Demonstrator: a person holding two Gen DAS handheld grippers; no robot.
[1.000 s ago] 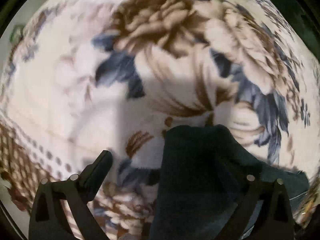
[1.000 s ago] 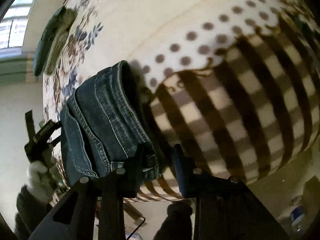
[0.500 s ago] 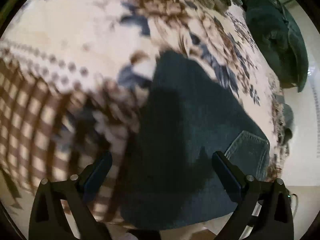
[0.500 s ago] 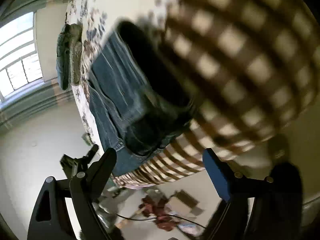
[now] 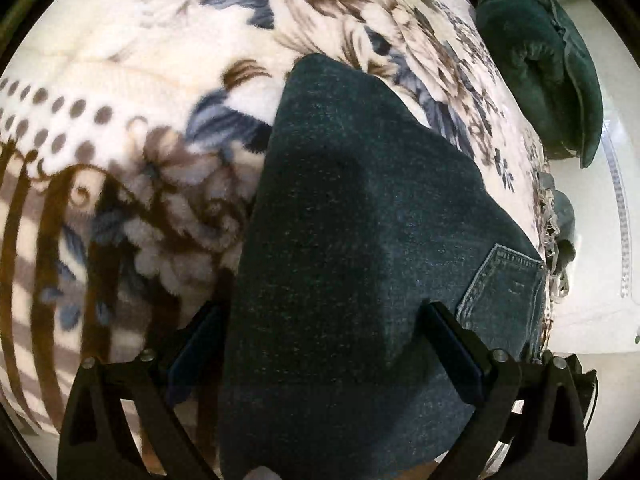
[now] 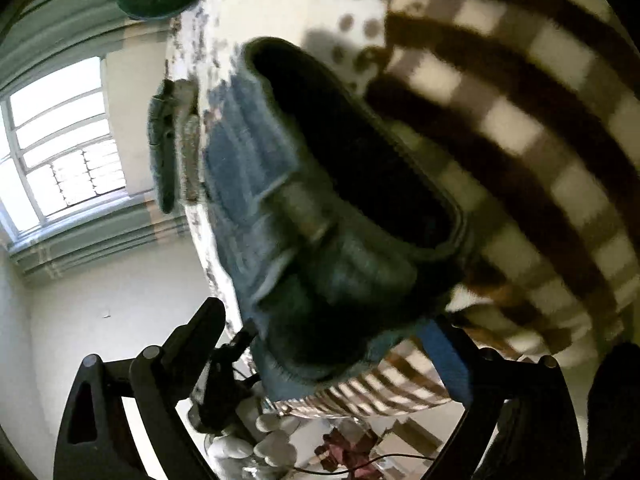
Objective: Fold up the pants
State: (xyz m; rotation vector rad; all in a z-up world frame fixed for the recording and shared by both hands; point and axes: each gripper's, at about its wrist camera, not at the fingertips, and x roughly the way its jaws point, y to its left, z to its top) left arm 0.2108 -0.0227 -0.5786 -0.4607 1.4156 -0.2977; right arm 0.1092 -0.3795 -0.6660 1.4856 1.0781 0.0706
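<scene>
In the left wrist view the folded jeans point(image 5: 352, 240) lie on the floral bed blanket point(image 5: 160, 92), a back pocket point(image 5: 504, 292) showing on top, and the left hand-held gripper point(image 5: 320, 356) stands with its fingers spread wide apart, straddling the near edge without clamping it. If it closes carelessly it may catch only the top layer and peel the fold open. In the right wrist view, which is blurred, the right hand-held gripper point(image 6: 328, 340) is likewise open, the thick rolled end of the jeans point(image 6: 340, 220) between its fingers near the bed's edge; a nudge there could drag the bundle off the checked border point(image 6: 540, 140).
</scene>
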